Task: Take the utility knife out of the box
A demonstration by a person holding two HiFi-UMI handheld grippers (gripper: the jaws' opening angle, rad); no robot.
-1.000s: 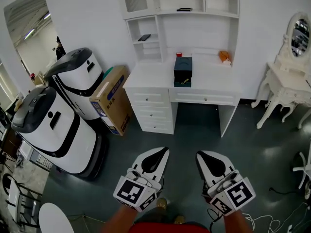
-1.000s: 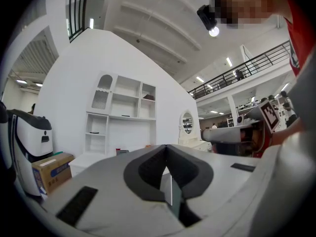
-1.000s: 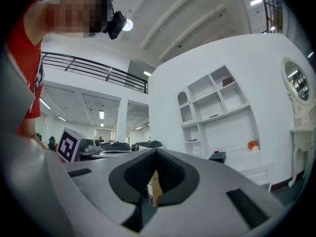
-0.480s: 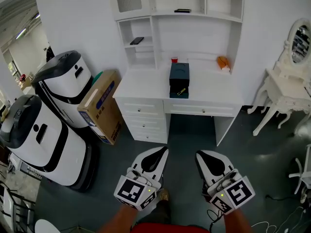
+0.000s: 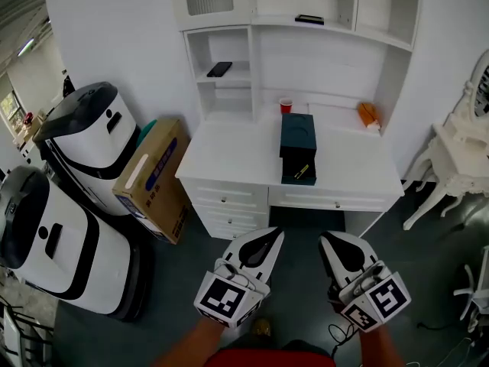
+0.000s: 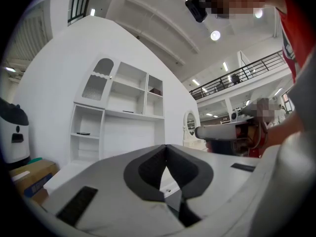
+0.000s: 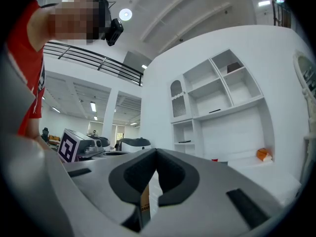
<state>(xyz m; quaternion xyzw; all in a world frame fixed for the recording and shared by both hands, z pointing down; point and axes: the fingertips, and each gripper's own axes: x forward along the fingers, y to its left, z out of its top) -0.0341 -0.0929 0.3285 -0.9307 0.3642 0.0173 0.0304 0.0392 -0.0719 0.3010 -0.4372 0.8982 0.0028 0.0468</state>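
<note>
White desk (image 5: 229, 155) with shelves on top stands ahead, with two white machines (image 5: 92, 140) and a cardboard carton (image 5: 153, 178) on the floor to its left. Left gripper (image 5: 272, 235) and right gripper (image 5: 328, 240) are low over the floor, well short of the desk, each with jaws pressed together and nothing between them. Dark box (image 5: 296, 138) sits mid-desk with the yellow-black utility knife (image 5: 302, 172) lying at its near end, and a small red cup (image 5: 286, 105) just behind it.
</note>
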